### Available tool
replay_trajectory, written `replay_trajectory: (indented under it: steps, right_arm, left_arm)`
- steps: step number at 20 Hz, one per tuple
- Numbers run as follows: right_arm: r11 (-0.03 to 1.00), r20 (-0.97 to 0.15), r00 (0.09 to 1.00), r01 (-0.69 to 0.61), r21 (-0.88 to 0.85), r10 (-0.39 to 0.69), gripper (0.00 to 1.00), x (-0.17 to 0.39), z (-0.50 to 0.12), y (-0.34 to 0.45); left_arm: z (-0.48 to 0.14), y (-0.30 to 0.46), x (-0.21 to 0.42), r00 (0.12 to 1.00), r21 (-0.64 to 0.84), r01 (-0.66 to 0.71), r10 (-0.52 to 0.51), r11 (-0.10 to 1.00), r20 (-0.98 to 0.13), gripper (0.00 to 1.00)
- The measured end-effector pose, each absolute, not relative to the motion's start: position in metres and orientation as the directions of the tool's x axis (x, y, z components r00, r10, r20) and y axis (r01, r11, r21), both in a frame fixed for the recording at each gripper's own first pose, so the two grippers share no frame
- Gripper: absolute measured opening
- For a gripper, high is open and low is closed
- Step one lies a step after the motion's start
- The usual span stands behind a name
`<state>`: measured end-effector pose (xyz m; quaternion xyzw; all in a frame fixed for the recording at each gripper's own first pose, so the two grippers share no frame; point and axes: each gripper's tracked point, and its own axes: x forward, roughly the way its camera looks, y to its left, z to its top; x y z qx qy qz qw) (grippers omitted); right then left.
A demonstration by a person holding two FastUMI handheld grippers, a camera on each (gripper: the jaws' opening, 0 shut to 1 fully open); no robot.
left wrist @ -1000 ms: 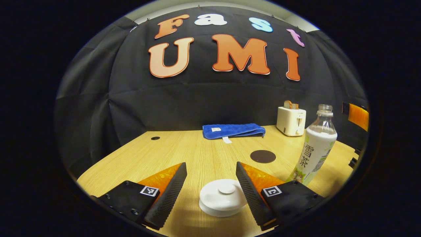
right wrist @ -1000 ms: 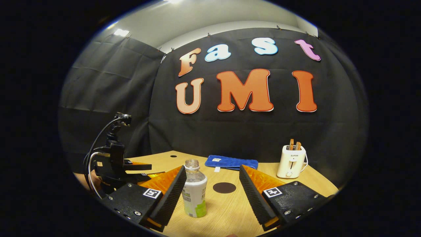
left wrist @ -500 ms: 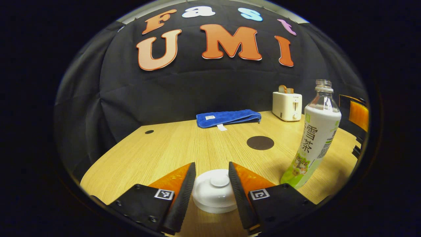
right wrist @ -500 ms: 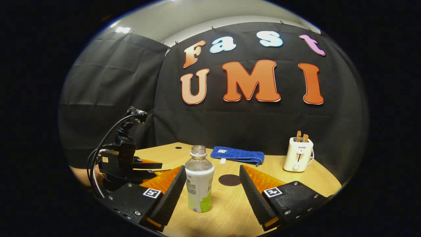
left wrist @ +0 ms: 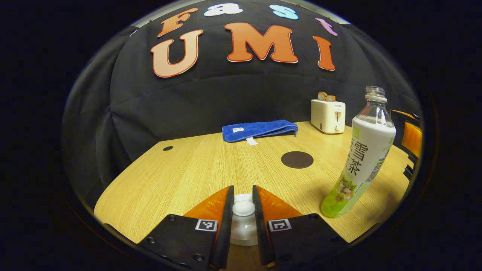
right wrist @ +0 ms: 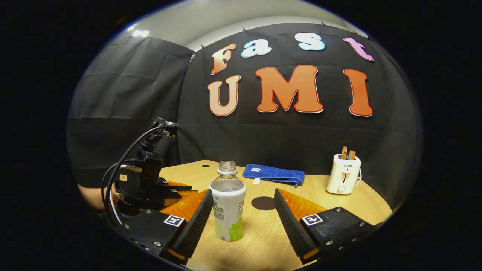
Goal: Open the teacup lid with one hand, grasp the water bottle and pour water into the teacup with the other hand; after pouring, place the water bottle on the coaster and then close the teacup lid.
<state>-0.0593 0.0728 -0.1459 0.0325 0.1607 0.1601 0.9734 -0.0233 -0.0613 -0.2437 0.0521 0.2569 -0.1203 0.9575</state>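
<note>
Since the teacup lid (left wrist: 243,222) looks glossy, fragile ceramic, the left gripper (left wrist: 243,210) rightly pinches its small knob (left wrist: 243,208).

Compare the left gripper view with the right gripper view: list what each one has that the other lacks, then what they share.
Left gripper view alone: the white teacup lid, with the left gripper closed around its knob, both fingers against it.

Right gripper view alone: the right gripper, open, its fingers on either side of the water bottle without touching it; the left gripper seen from outside, with its cables and the hand holding it.

Shared: the uncapped water bottle, the dark round coaster, the folded blue towel, the white toaster, and the wooden table.
</note>
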Motion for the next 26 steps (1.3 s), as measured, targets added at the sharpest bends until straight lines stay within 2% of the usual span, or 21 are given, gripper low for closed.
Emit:
replay_trajectory:
  steps: [1,2,5,6,7,9,10,12,13,14,15,22,26]
  right_arm:
    - [0.945,-0.303,0.895,-0.305,0.115,0.326,0.97,-0.060,-0.148,0.074]
    - [0.944,-0.306,0.893,-0.309,0.115,0.330,0.97,-0.059,-0.149,0.075]
    - [0.938,-0.315,0.884,-0.327,0.114,0.346,0.97,-0.060,-0.155,0.081]
    - [0.936,-0.321,0.880,-0.333,0.113,0.351,0.97,-0.060,-0.159,0.083]
    - [0.935,-0.330,0.875,-0.336,0.113,0.354,0.97,-0.060,-0.163,0.086]
    - [0.931,-0.347,0.864,-0.347,0.117,0.365,0.97,-0.059,-0.172,0.092]
    - [0.928,-0.356,0.858,-0.352,0.120,0.371,0.97,-0.059,-0.176,0.096]
    - [0.926,-0.381,0.844,-0.356,0.126,0.377,0.97,-0.056,-0.188,0.102]
    - [0.925,-0.398,0.836,-0.356,0.129,0.378,0.97,-0.056,-0.195,0.105]
    - [0.926,-0.413,0.829,-0.355,0.132,0.377,0.97,-0.055,-0.201,0.107]
    - [0.926,-0.423,0.825,-0.352,0.135,0.375,0.97,-0.055,-0.206,0.110]
    - [0.942,-0.507,0.793,-0.295,0.162,0.336,0.97,-0.054,-0.237,0.113]
    - [0.948,-0.507,0.802,-0.276,0.155,0.316,0.91,-0.053,-0.236,0.115]
  left_arm:
    - [-0.245,-0.062,-0.024,0.838,0.037,0.259,-0.206,0.965,-0.506,0.31]
    - [-0.245,-0.062,-0.024,0.837,0.037,0.263,-0.209,0.964,-0.506,0.35]
    - [-0.237,-0.062,-0.021,0.852,0.039,0.260,-0.210,0.965,-0.480,0.35]
    - [-0.233,-0.061,-0.019,0.860,0.042,0.255,-0.206,0.966,-0.466,0.31]
    - [-0.230,-0.060,-0.018,0.867,0.044,0.251,-0.204,0.967,-0.455,0.35]
    - [-0.225,-0.057,-0.016,0.879,0.044,0.241,-0.199,0.970,-0.434,0.31]
    - [-0.222,-0.055,-0.016,0.883,0.047,0.236,-0.194,0.971,-0.427,0.35]
    - [-0.217,-0.046,-0.013,0.897,0.071,0.215,-0.168,0.974,-0.410,0.31]
    - [-0.214,-0.042,-0.013,0.903,0.078,0.203,-0.156,0.976,-0.399,0.35]
    - [-0.212,-0.040,-0.012,0.907,0.081,0.195,-0.149,0.977,-0.393,0.31]
    - [-0.210,-0.036,-0.012,0.910,0.080,0.188,-0.143,0.979,-0.388,0.35]
    - [-0.212,-0.003,-0.013,0.920,0.070,0.121,-0.086,0.990,-0.383,0.35]
    - [-0.216,0.014,-0.012,0.923,0.090,0.089,-0.048,0.992,-0.382,0.35]
